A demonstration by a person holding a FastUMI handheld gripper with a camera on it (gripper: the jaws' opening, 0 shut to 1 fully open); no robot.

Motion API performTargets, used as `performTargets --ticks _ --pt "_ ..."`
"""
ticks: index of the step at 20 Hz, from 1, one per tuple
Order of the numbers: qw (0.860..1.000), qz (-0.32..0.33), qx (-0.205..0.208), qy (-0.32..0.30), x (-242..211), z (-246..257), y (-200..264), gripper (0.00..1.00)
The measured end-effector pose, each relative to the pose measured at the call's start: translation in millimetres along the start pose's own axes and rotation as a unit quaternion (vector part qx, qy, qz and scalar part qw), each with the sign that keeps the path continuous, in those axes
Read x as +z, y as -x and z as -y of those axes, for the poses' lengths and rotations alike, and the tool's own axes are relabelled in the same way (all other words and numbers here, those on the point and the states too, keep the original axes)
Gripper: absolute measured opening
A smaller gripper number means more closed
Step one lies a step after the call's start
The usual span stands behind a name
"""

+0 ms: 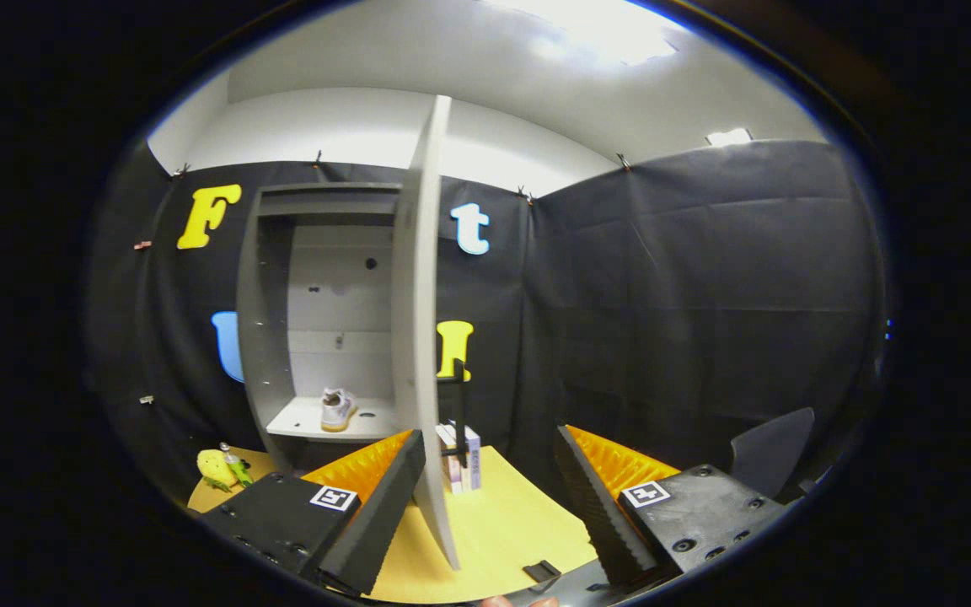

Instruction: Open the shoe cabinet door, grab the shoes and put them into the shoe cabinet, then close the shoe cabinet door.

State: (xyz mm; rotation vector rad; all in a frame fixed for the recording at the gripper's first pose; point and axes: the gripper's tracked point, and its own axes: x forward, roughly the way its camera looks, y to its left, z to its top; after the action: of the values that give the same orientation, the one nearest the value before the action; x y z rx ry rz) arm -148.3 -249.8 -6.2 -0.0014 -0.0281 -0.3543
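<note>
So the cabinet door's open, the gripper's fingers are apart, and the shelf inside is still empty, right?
Not quite: the gripper view shows a shoe already on the shelf inside the cabinet. The door is open, its edge between the open fingers of the gripper.

books [462, 458] upright on table [511, 523] | yellow toy [216, 469] at table's corner

We find the grey shoe cabinet [270, 337] standing on the counter, its door [420, 337] swung wide open, edge-on between the spread fingers. One white shoe [337, 409] with a tan sole rests upright on the lower shelf [300, 426], heel facing us.
</note>
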Motion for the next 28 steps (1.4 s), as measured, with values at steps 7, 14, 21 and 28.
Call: performTargets --ticks 7,14,21,28 --pt "0.999 -0.037 0.027 -0.024 -26.6 5.5 -94.5 0.98" --pt "0.995 -0.064 0.061 -0.043 -37.1 -7.4 -129.7 0.98" --pt "0.993 -0.073 0.078 -0.042 -39.1 -26.5 -120.4 0.98" --pt "0.988 -0.081 0.123 -0.046 -41.8 -92.7 -93.3 0.98"
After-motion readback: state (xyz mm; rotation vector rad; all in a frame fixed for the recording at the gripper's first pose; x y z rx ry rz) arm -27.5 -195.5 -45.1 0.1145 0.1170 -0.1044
